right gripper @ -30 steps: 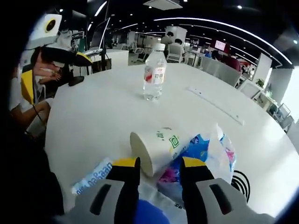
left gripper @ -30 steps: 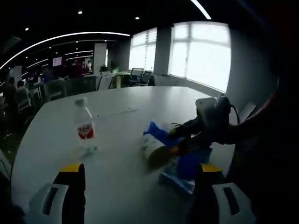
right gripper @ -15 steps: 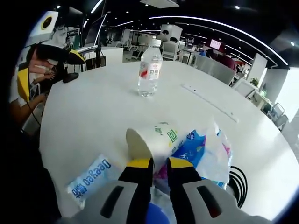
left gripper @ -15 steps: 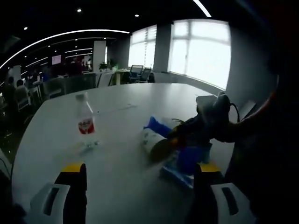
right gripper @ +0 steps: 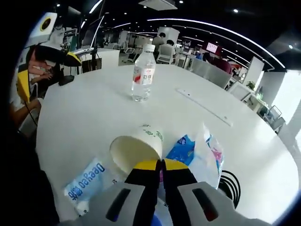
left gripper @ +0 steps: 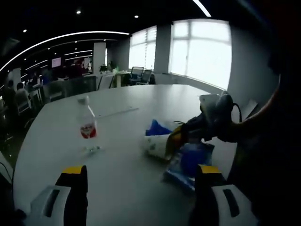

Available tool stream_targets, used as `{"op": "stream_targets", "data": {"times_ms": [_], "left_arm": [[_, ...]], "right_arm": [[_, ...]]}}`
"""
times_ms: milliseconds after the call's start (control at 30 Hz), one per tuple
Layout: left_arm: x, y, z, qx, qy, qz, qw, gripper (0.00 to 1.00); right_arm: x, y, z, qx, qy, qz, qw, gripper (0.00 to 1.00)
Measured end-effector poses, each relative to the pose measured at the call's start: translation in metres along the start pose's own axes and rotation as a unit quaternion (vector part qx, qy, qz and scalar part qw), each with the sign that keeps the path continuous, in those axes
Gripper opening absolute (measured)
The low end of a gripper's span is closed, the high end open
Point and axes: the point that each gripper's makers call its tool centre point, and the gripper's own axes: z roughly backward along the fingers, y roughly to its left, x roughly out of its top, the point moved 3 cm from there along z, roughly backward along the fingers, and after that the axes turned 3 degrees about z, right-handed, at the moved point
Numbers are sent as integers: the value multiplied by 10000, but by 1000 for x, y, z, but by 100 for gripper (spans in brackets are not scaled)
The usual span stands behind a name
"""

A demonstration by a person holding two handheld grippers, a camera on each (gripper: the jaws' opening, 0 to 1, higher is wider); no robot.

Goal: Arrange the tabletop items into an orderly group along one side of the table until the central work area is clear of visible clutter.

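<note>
Pinching the cup [right gripper: 135, 148] rim with our right gripper [right gripper: 155, 165]; left gripper [left gripper: 138, 170] gapes wide.
Near the bottle [right gripper: 142, 73], the paper cup seems light and crushable, so we grip gently.

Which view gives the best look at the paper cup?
The right gripper view: the paper cup lies on its side just ahead of the right gripper, its open mouth facing the camera. In the left gripper view the paper cup is dim, farther off, partly hidden.
</note>
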Motion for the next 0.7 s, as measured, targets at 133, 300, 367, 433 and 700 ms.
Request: {"op": "stream_targets", "data": {"times_ms": [133,300,367,433,700], "left_arm": [[3,4,-2,2,-37,-23,10000,93],[8,5,-4,-17,-82,-77,9999,93],[10,4,-5,-29,-93,-101,9999,93],[12,4,-6,-42,-104,-130,9999,93],[21,5,-7,-52,-177,-197,9996,94]], "right_arm": [[5,-5,4,-44,-62,-32,10000,0],[11,-12,7,-82,-127,-132,9998,0],[13,-15,10,-77,-156,-214,9996,0],[18,-17,13,-64,-221,-284,9993,0],[32,-25,21,138,-207,-223,9994,0]]}}
